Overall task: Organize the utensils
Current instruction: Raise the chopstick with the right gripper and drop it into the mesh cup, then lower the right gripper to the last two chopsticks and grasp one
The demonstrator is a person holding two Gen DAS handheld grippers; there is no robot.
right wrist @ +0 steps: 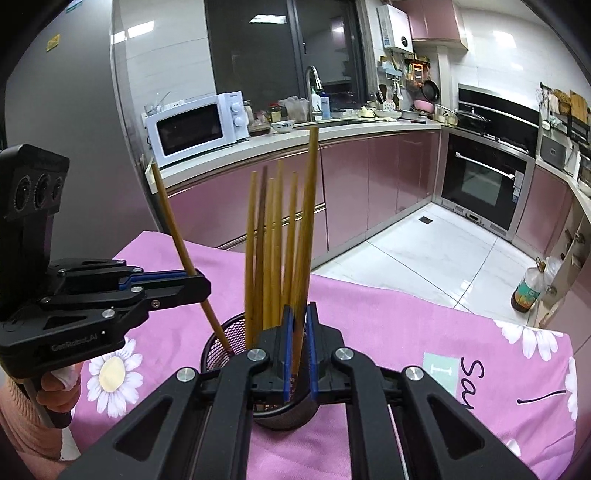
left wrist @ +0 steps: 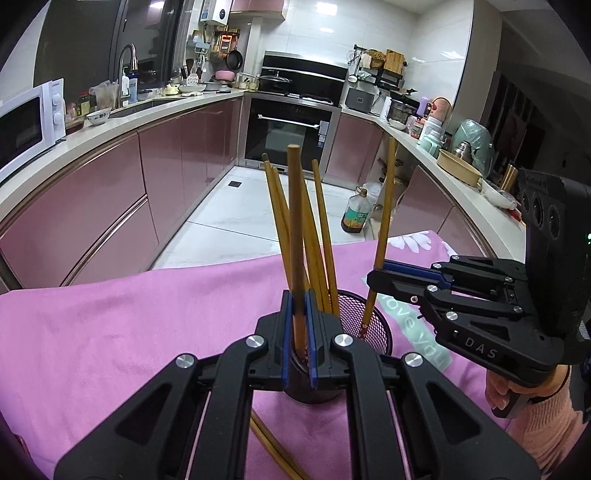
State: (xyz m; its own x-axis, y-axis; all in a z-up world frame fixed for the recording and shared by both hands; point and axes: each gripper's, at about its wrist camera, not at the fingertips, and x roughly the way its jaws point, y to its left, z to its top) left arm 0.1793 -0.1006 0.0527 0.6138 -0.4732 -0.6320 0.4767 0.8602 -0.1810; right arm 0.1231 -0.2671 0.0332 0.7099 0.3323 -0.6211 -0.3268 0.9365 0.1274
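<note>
My left hand-held gripper [left wrist: 299, 332] and right hand-held gripper [right wrist: 300, 347] each clench a chopstick over the mesh cup [left wrist: 369, 325], lower centre; several stand inside; two lie on the desk [left wrist: 92, 332], bottom edge.

I see bright overhead kitchen light, glare on the wall tiles [left wrist: 373, 26], strong fisheye bending and dark corners.

My left tongs [left wrist: 299, 332] hide the mesh holder's [left wrist: 369, 325] near side; loose chopsticks [left wrist: 273, 450] run off the bottom edge.
</note>
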